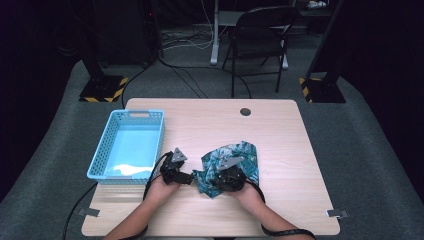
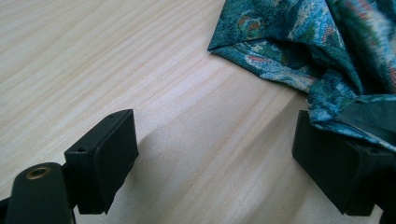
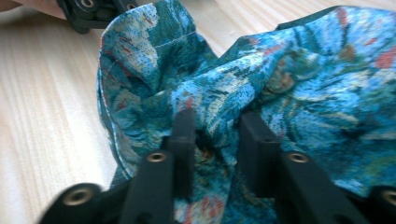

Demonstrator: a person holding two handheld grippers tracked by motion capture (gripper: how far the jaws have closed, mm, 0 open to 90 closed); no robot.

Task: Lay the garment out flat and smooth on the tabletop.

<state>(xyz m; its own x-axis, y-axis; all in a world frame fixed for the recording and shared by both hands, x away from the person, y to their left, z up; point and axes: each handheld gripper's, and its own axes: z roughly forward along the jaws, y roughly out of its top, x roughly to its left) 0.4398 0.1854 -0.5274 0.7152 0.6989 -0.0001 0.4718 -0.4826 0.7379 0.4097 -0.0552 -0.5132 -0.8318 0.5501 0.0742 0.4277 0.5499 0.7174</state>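
A teal patterned cloth (image 1: pixel 246 151) lies crumpled on the wooden table (image 1: pixel 285 200), right of centre. My right gripper (image 1: pixel 216 179) is at its near left part. In the right gripper view the gripper (image 3: pixel 217 126) has its jaws close together, pinching a bunched fold of the cloth (image 3: pixel 317 74). My left gripper (image 1: pixel 190 177) is low at the cloth's left corner. In the left gripper view it (image 2: pixel 217 140) stands wide open with bare table between the jaws. An edge of the cloth (image 2: pixel 289 42) drapes over the top of its right jaw.
A light blue plastic basket (image 1: pixel 100 155) stands at the table's left side, just beyond my left hand. A round cable hole (image 1: pixel 245 111) sits near the far edge. A folding chair (image 1: pixel 260 35) and stand bases are on the floor behind the table.
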